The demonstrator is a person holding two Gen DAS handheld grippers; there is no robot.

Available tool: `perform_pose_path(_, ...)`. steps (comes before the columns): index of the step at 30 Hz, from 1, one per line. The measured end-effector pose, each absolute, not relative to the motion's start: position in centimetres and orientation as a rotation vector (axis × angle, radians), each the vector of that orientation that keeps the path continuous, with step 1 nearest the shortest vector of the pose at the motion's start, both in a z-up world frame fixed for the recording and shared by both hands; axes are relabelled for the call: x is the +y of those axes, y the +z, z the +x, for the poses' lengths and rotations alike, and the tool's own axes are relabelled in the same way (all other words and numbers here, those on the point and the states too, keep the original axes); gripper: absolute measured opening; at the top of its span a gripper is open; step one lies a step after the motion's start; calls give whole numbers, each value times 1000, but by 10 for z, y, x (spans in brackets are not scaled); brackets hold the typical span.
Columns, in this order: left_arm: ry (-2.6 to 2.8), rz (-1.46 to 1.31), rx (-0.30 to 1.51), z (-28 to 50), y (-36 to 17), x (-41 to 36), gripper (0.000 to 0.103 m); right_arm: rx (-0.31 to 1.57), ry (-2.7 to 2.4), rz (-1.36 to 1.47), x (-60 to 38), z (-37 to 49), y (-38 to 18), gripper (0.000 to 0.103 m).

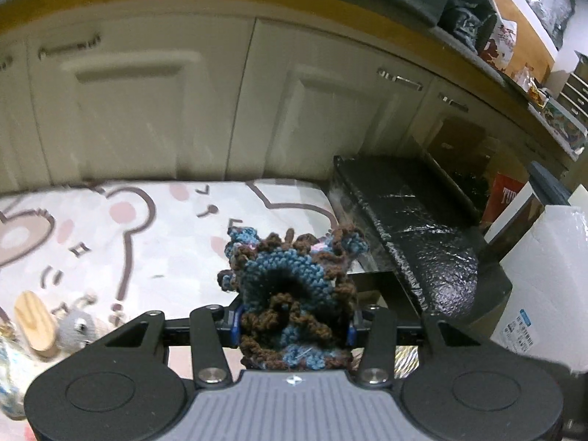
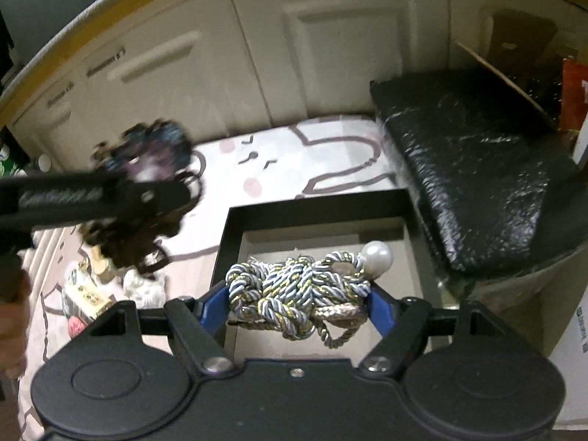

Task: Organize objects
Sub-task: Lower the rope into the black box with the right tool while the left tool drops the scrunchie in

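With the left tongs (image 1: 294,325) pinching a crocheted piece (image 1: 290,279) and the right tongs (image 2: 299,303) clamped on a knotted cord (image 2: 294,290) above the black box (image 2: 235,231), trailing loops may snag its rim.

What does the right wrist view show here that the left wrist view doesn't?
Only the right wrist view: the right gripper shut on a knotted rope with a pearl, over an open black box.
Only the left wrist view: a wooden piece and a small grey toy on the mat.
Both: the left gripper shut on the blue-brown knitted piece, the bear-print mat, cream cabinets.
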State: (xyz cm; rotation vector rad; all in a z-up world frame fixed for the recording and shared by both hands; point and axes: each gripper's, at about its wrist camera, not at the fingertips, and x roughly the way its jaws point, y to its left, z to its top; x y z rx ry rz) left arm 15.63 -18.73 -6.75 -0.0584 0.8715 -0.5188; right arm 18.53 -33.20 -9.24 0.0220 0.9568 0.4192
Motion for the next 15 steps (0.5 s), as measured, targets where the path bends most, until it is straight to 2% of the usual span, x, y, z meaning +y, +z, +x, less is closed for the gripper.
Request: perform_pose_path(15,-518,-240,1050,197,-123,-204,50,1059,453,-3,-318,192,-120,78)
